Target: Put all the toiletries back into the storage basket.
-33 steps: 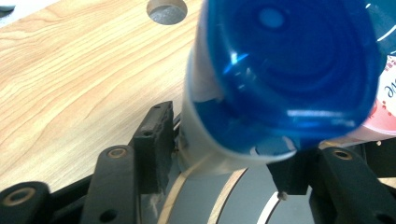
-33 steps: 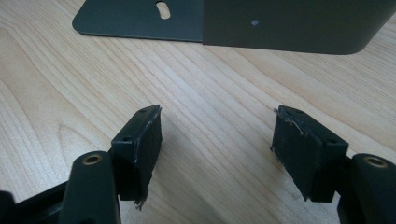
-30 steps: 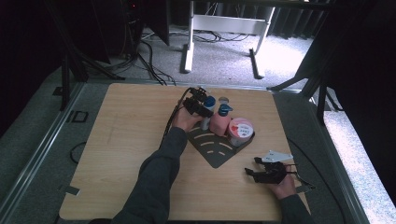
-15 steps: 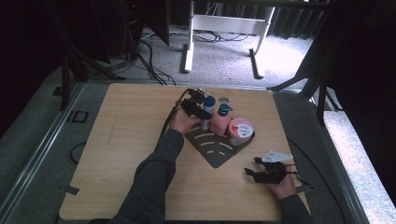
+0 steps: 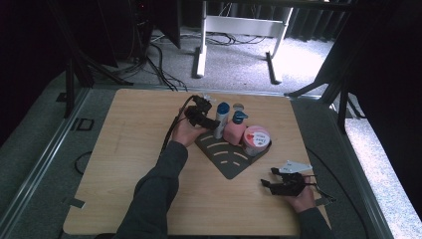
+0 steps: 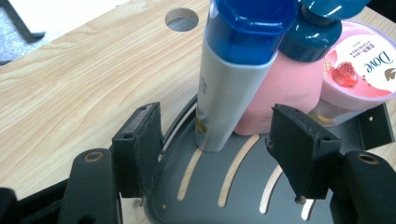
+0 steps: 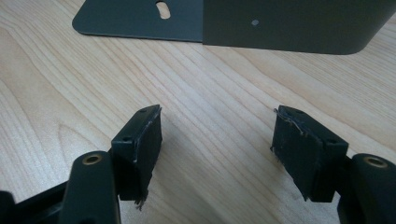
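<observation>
**Toiletries grouped on a slotted dark tray, with both grippers open**

Overhead, a light wooden table [image 5: 124,164] is seen, with a round hole [image 5: 238,106] cut near its far edge. A dark grey tray [image 5: 226,159] lies near the table's centre, set corner-on toward the person; curved slots are cut through its floor, so that the wood is seen through them, and a low upright wall is carried along its right side. In the right gripper view that wall [image 7: 299,25] is seen as a plain dark panel with one small hole, beside a flat corner of the tray bearing an oblong slot.

Three containers are stood upright at the tray's far corner, close together. A pink tub [image 5: 257,140] with a white and red printed lid is placed rightmost; in the left gripper view its lid [image 6: 362,63] is shown lettered "Dove" beside a pomegranate picture. A squat pink bottle [image 5: 234,131] with a dark blue cap is set touching it. A tall pale grey bottle [image 5: 221,119] with a bright blue cap is stood at the left, against the pink bottle.

The left gripper [image 5: 203,117] is held just beside the tall bottle [image 6: 229,79], jaws spread wide and gripping nothing. The right gripper [image 5: 284,184] is rested low over bare wood near the table's front right, well apart from the tray, jaws [image 7: 215,154] likewise spread and empty.
</observation>
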`<state>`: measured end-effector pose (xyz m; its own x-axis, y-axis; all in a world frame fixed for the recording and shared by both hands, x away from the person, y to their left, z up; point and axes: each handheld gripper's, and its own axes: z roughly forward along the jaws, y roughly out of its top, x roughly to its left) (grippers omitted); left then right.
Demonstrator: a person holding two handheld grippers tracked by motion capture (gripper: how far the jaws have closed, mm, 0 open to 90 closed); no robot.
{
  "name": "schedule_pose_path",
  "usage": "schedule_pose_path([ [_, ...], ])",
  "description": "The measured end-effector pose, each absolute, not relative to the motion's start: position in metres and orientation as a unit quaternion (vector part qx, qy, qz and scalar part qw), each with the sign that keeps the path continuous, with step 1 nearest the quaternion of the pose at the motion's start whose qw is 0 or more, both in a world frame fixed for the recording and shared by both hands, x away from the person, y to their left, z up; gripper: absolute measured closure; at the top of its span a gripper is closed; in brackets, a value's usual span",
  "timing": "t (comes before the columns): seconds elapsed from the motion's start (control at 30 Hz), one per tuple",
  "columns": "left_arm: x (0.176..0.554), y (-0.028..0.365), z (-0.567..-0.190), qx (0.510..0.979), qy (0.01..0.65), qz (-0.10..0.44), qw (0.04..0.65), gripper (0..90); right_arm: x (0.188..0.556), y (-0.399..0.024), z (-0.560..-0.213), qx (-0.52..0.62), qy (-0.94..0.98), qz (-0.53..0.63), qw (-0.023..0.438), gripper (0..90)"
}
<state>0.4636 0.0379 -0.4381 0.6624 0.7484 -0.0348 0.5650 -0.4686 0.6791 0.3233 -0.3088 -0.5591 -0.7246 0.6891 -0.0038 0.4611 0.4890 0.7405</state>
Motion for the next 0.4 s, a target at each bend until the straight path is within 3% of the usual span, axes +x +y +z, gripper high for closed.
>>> schedule_pose_path([
  [0.4,0.435,0.061,-0.441,0.840,0.376,0.176,0.349,36.8,0.323,-0.309,-0.559,0.338,0.849,0.375,0.152,32.6],
])
